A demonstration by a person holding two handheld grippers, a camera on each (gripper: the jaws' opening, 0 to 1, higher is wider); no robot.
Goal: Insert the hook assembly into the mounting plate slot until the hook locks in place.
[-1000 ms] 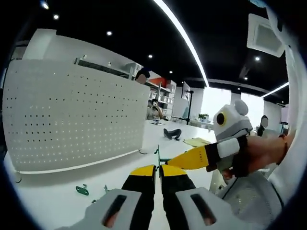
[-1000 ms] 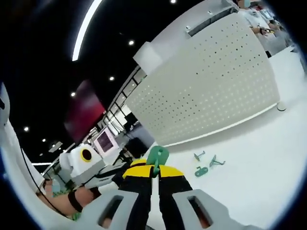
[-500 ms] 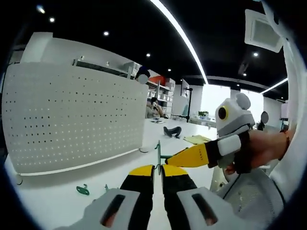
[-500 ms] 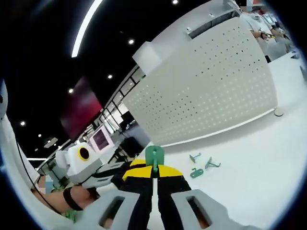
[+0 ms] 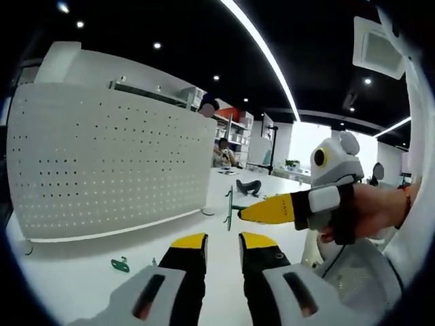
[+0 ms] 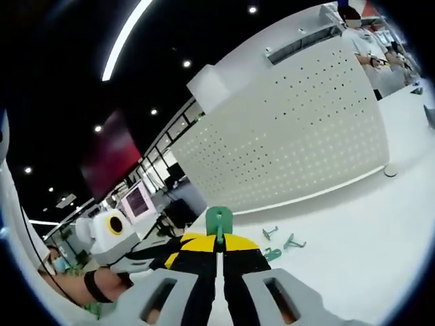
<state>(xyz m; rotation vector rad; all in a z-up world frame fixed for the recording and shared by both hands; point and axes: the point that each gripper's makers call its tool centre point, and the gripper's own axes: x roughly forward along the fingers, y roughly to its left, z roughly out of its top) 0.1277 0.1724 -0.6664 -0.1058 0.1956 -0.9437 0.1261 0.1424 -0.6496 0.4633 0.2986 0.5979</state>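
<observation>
The green plastic hook assembly (image 6: 219, 221) sits pinched between the pressed-together yellow-tipped fingers of the right gripper (image 6: 219, 239), poking up just past the fingertips. In the left gripper view you can see the same hook (image 5: 229, 208) edge-on, right at the tip of the right gripper (image 5: 246, 214), a bit ahead of the left gripper (image 5: 223, 239), whose fingers are spread apart with nothing between them. The white perforated mounting plate (image 5: 109, 170) stands upright on the white tabletop (image 6: 353, 231), well beyond both sets of fingertips, so the insertion hasn't started yet imo. A few spare green hooks (image 6: 280, 243) lie on the table just past the right fingertips, closer than the plate. What could go wrong: the grip is only on the hook's lower edge, so pushing into a slot could twist it in the fingers or pop it out. Coming in tilted could also jam it before it locks, and the freestanding plate might slide or tip if nothing braces it. No readable brands, labels or writing anywhere that I can make out.
</observation>
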